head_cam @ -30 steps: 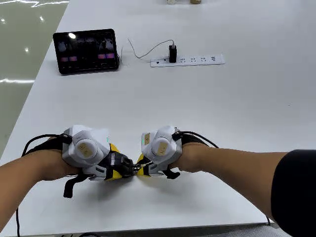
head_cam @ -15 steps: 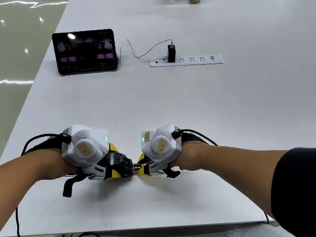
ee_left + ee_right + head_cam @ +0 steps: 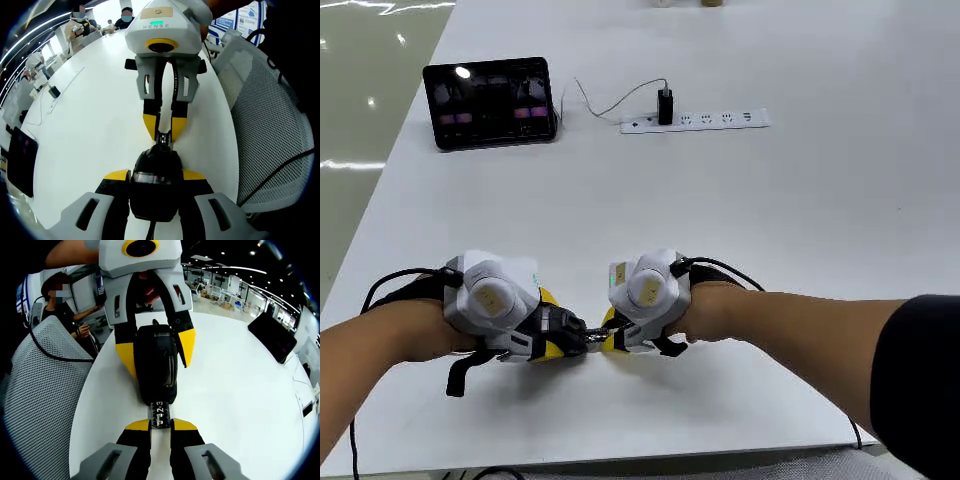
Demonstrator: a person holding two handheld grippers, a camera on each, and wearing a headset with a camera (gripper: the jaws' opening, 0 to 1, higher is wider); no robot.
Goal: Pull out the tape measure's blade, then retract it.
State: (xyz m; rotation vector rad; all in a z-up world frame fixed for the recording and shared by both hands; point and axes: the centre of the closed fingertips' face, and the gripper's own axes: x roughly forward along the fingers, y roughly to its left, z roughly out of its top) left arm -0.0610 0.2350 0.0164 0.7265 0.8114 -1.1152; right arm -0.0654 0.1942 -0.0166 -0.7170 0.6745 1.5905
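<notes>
A black tape measure (image 3: 567,332) sits low over the white table near its front edge. My left gripper (image 3: 558,336) is shut on its body, and its yellow fingers (image 3: 118,175) clamp the case (image 3: 156,192) from both sides. My right gripper (image 3: 607,342) faces it, almost nose to nose. It is shut on the blade's end. A short stretch of blade (image 3: 160,416) with the printed figures 2 and 3 runs from the case (image 3: 157,362) to my right gripper (image 3: 161,426). In the left gripper view my right gripper (image 3: 164,131) pinches the blade tip just beyond the case.
A dark tablet (image 3: 488,102) stands at the back left. A white power strip (image 3: 695,121) with a black charger (image 3: 667,105) and a thin cable lies behind the middle. The table's front edge (image 3: 620,455) runs just below the hands. A mesh chair (image 3: 270,125) stands off the table.
The two grippers stay close together on the tape measure. Only the head camera has shifted slightly.
</notes>
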